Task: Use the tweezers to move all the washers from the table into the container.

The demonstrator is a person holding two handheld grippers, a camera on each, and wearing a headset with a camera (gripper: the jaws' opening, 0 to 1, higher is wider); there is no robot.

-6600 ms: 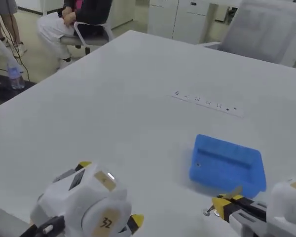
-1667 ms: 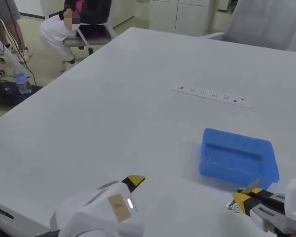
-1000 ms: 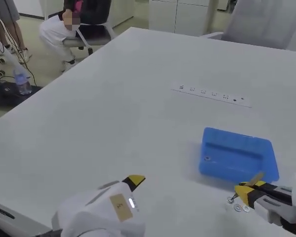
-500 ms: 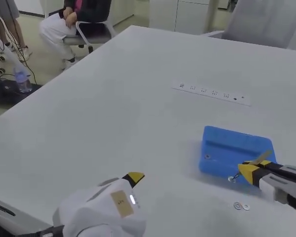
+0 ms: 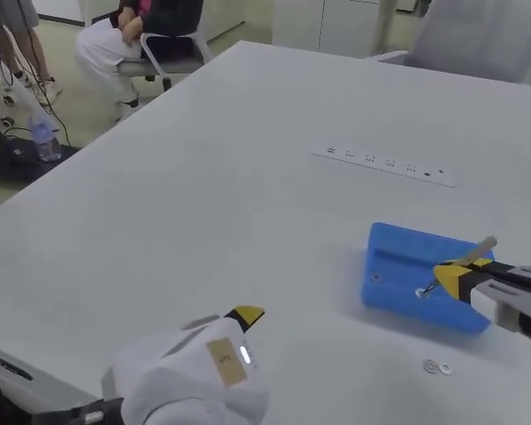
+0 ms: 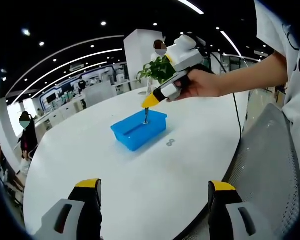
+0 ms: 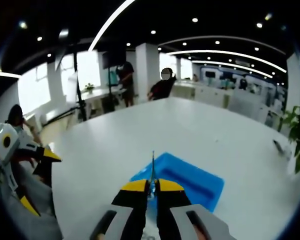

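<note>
A blue container (image 5: 422, 276) sits on the white table (image 5: 230, 177). My right gripper (image 5: 450, 278) hovers over its near part, shut on metal tweezers (image 5: 429, 288) whose tip holds a small washer (image 5: 420, 293) above the container's inside. In the right gripper view the tweezers (image 7: 153, 170) stick out from my shut right gripper (image 7: 152, 186) over the container (image 7: 192, 182). Two washers (image 5: 438, 367) lie on the table in front of the container. My left gripper (image 6: 154, 186) stands open and holds nothing, low at the near-left; its yellow fingertip (image 5: 245, 316) shows in the head view.
A flush socket strip (image 5: 385, 165) runs across the table behind the container. A person sits on a chair (image 5: 155, 49) beyond the far-left table edge. A grey chair (image 6: 270, 165) stands at the near edge beside me.
My right gripper rose from the table beside the loose washers and moved out over the container, carrying a washer in the tweezers. Two washers stay on the table. The left gripper barely moved.
</note>
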